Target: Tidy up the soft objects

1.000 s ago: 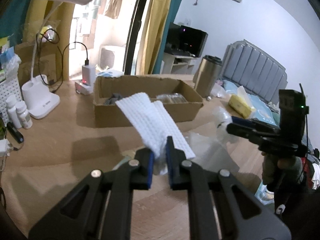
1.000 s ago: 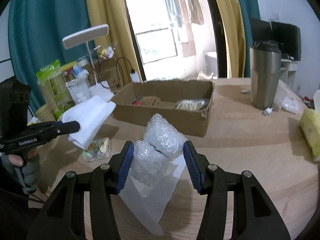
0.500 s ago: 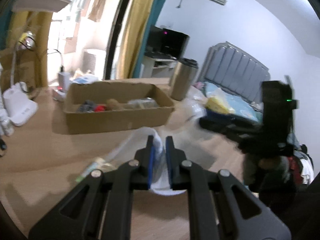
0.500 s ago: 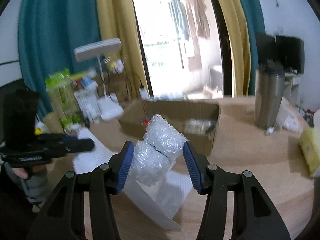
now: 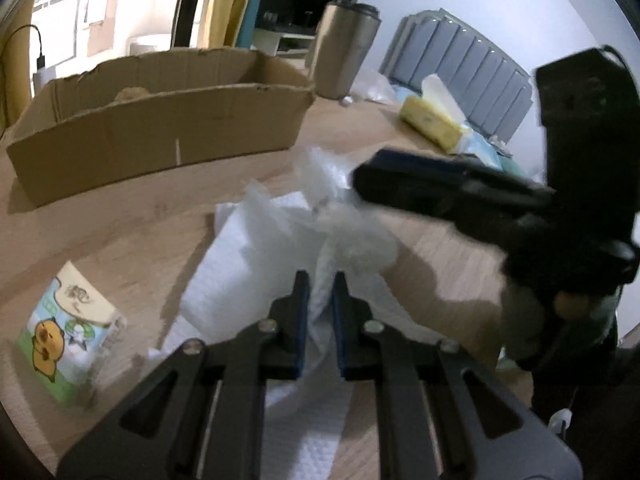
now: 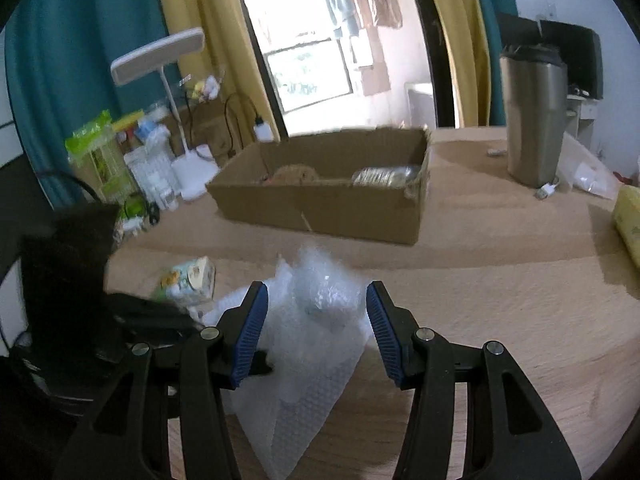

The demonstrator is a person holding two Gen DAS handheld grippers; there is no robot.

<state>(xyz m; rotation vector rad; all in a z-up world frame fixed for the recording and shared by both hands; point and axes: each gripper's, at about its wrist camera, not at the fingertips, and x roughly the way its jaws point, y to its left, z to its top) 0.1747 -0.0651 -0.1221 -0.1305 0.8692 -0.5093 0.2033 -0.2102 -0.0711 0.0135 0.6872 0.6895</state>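
White embossed foam sheet (image 5: 236, 276), crumpled bubble wrap (image 6: 324, 288) on top

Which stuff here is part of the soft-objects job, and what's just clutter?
Job:
- white cloth, pinched in the left gripper
- bubble wrap, between the right gripper jaws
- cardboard box, likely the destination

Clutter:
- steel tumbler
- desk lamp
- yellow tissue pack
- small cartoon carton
- bottles and packets by the curtain
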